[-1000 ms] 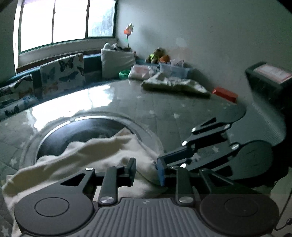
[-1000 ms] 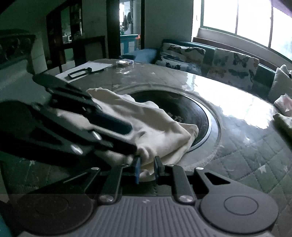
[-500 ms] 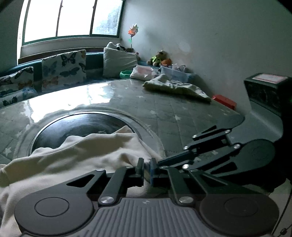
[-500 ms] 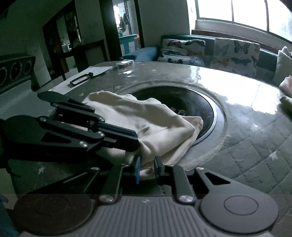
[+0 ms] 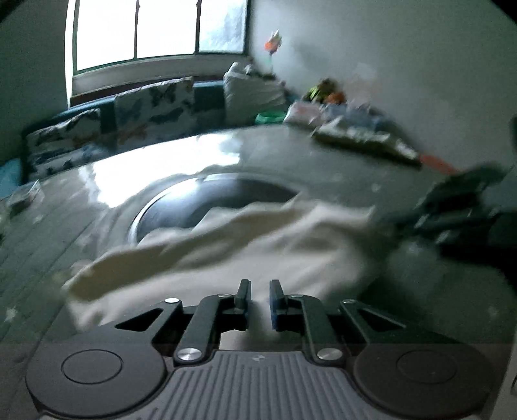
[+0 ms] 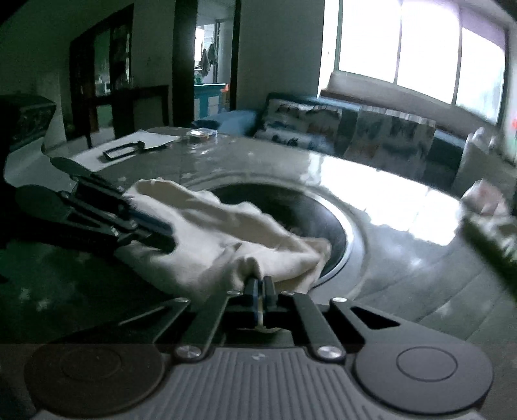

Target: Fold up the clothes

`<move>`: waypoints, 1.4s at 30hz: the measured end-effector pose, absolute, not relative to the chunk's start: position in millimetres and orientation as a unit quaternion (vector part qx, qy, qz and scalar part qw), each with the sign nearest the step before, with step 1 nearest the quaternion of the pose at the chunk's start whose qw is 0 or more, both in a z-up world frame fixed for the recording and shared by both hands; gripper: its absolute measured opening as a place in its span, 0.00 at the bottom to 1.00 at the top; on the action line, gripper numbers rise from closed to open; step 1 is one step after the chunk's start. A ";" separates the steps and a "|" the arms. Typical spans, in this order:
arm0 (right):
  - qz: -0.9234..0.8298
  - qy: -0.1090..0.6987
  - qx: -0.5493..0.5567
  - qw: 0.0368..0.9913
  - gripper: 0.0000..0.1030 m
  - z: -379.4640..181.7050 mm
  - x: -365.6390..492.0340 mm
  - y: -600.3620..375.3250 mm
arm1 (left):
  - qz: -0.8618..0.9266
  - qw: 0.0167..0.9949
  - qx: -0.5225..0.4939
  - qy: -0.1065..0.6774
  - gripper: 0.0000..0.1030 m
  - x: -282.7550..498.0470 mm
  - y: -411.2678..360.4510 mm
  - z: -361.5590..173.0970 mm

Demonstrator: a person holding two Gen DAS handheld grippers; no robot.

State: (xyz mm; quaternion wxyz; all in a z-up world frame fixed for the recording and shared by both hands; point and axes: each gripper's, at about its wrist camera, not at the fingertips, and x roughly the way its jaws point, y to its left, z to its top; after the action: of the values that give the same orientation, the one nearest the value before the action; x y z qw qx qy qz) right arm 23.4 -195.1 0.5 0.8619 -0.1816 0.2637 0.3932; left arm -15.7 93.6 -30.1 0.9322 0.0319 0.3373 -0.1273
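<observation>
We see the right hand-held gripper (image 6: 259, 284) clenched on a bunched edge of the cream garment (image 6: 206, 232), fingers nearly together w/ cloth pinched btwn them. The left hand-held gripper (image 5: 259, 295) shows a narrow gap btwn its fingers, cloth lying just ahead; blur means we can't tell if it's gripping. From the right wrist view its tips sit on the garment's left part. The garment lies crumpled on the tabletop (image 6: 404, 245), partly over the dark round inset (image 6: 290, 210). Further back: a folded pile (image 5: 362, 139) near the wall, butterfly cushions (image 5: 155, 100) under the window (image 5: 155, 29).
</observation>
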 end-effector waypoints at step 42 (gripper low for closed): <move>0.378 0.338 -0.110 0.855 0.15 3.8 69.0 -197.2 | -0.213 0.922 0.074 0.314 0.23 -11.2 21.9 -35.5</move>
State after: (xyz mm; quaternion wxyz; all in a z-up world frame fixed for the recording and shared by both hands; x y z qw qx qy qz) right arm 69.0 -197.2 3.8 0.8549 -0.1095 0.3380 0.3780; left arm -11.2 21.9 -35.5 0.9221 0.0740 0.3143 -0.2133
